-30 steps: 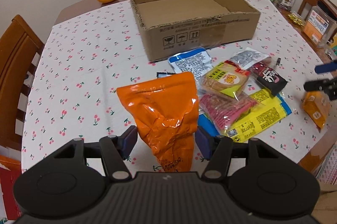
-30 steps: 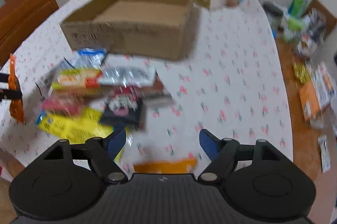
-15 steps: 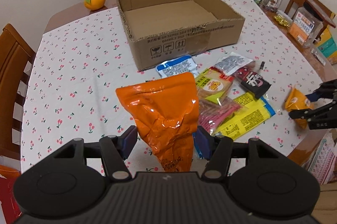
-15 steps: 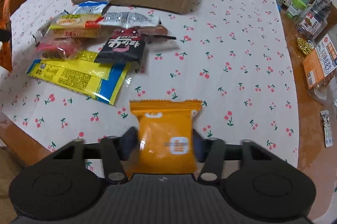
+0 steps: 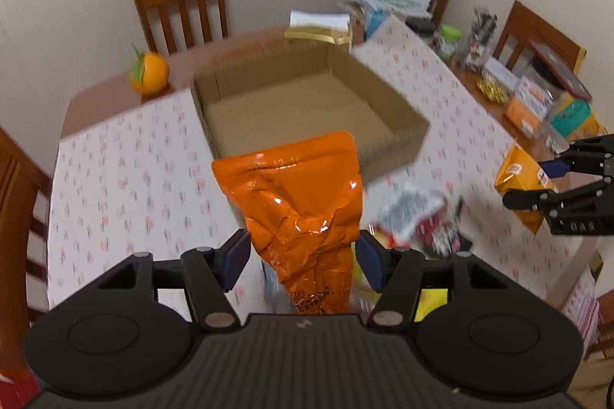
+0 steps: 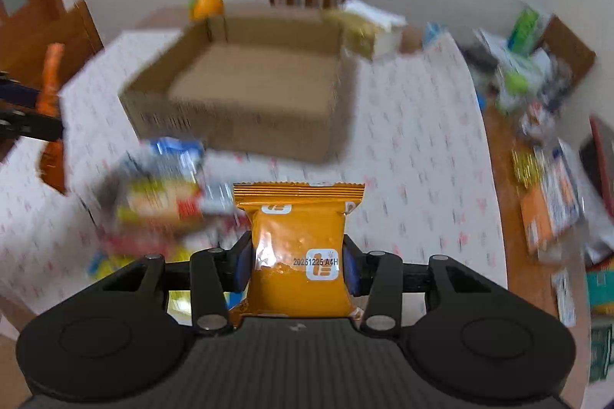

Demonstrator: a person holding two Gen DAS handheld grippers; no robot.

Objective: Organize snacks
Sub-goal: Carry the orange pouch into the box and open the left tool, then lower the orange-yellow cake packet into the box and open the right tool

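Observation:
My left gripper is shut on a large orange snack bag and holds it in the air in front of the open cardboard box. My right gripper is shut on a small yellow-orange snack packet, lifted above the table; it shows in the left wrist view at the right. The box is empty. Several loose snack packets lie blurred on the cherry-print tablecloth before the box. The orange bag shows at the left in the right wrist view.
An orange fruit sits at the table's far left corner. Wooden chairs stand around the table. Boxes, jars and papers crowd the right side and far end. A gold box lies behind the cardboard box.
My right gripper closed on the yellow-orange packet and lifted it off the table. Both grippers have tilted up and moved toward the box with their snacks.

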